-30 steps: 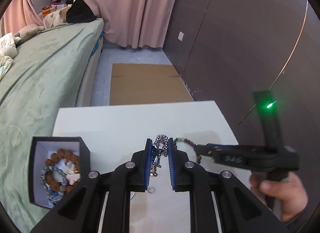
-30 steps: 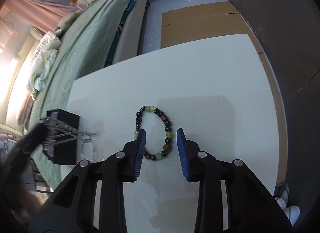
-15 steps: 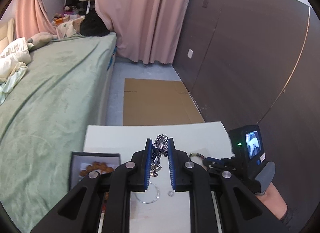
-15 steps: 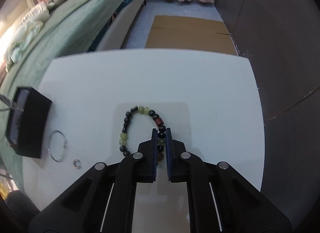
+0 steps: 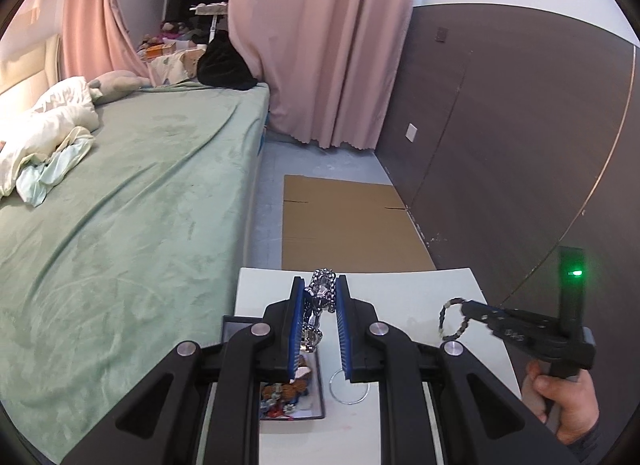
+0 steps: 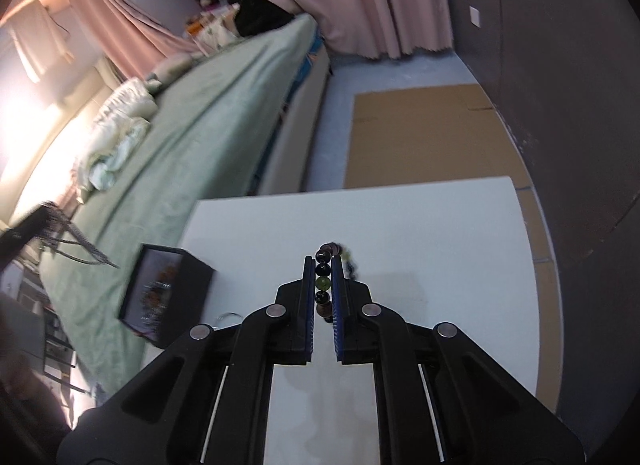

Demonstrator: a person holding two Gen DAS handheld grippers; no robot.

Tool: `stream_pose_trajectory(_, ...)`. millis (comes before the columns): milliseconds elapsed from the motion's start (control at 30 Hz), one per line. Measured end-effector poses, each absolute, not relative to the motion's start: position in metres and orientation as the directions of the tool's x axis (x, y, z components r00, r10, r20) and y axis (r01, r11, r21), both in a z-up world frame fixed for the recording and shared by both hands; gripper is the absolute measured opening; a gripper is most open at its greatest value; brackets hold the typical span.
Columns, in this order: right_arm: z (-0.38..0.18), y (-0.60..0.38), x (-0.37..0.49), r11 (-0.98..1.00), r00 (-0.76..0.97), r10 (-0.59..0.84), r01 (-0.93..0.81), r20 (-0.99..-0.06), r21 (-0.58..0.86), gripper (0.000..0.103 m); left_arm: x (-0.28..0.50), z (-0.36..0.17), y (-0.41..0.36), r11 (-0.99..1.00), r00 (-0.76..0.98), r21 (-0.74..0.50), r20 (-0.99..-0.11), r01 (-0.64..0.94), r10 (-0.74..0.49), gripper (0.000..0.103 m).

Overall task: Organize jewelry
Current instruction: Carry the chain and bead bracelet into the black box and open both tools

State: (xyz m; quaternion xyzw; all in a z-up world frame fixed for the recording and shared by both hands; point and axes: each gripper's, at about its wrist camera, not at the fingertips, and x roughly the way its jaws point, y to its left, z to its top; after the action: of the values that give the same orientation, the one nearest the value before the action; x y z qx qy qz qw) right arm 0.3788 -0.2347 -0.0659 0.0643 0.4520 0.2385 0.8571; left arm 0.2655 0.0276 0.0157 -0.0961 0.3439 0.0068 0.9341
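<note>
My left gripper [image 5: 319,297] is shut on a silver chain [image 5: 320,299] and holds it above the black jewelry box [image 5: 288,393], which has several beaded pieces inside. My right gripper [image 6: 323,269] is shut on a beaded bracelet [image 6: 322,285] of black and green beads and has it lifted off the white table [image 6: 420,233]. In the left wrist view the right gripper [image 5: 474,311] shows at the right with the bracelet [image 5: 452,319] hanging from its tip. The box [image 6: 166,293] also shows in the right wrist view, at the table's left edge.
A thin silver bangle [image 5: 350,387] lies on the table beside the box. A green bed [image 5: 120,225] runs along the left. Flat cardboard [image 5: 348,225] lies on the floor beyond the table. A dark wall panel [image 5: 520,145] stands at the right.
My right gripper closed on the beaded bracelet and lifted it off the table. My left gripper rose and moved left with the chain, over the box.
</note>
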Motion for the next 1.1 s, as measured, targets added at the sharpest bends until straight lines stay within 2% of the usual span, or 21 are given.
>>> stream_pose_trajectory(333,-0.034,-0.211,0.353,0.791,0.467,0.603,-0.458,-0.647,0.406,0.008,0.266,-0.007,0.058,0.967,0.714,-0.218,-0.697,-0.129,-0.062,0.016)
stream_pose_trajectory(367,-0.033,-0.206,0.352,0.781,0.459,0.615,-0.467,-0.641,0.415,0.008,0.264,-0.009,0.062,0.967,0.712,-0.218,-0.7,-0.132,-0.06,0.024)
stream_pose_trajectory(433,-0.031,-0.196,0.349,0.755,0.435,0.645,-0.49,-0.628,0.436,0.008,0.256,-0.009,0.069,0.967,0.716,-0.212,-0.697,-0.143,-0.046,0.053)
stream_pose_trajectory(567,-0.03,-0.179,0.344,0.715,0.396,0.686,-0.521,-0.61,0.466,0.009,0.24,-0.005,0.088,0.965,0.727,-0.201,-0.687,-0.165,-0.019,0.064)
stream_pose_trajectory(667,-0.03,-0.164,0.341,0.689,0.364,0.708,-0.541,-0.604,0.482,0.009,0.228,-0.004,0.102,0.961,0.729,-0.199,-0.684,-0.193,0.005,0.078)
stream_pose_trajectory(733,-0.03,-0.158,0.34,0.681,0.354,0.714,-0.55,-0.604,0.483,0.008,0.22,-0.003,0.111,0.958,0.736,-0.199,-0.677,-0.205,0.017,0.091)
stream_pose_trajectory(767,-0.029,-0.154,0.339,0.676,0.349,0.718,-0.555,-0.603,0.485,0.008,0.217,-0.003,0.112,0.958,0.738,-0.197,-0.675,-0.21,0.023,0.094)
stream_pose_trajectory(1100,-0.032,-0.096,0.332,0.62,0.282,0.753,-0.608,-0.594,0.496,0.009,0.199,-0.013,0.128,0.956,0.723,-0.173,-0.689,-0.236,0.054,0.095)
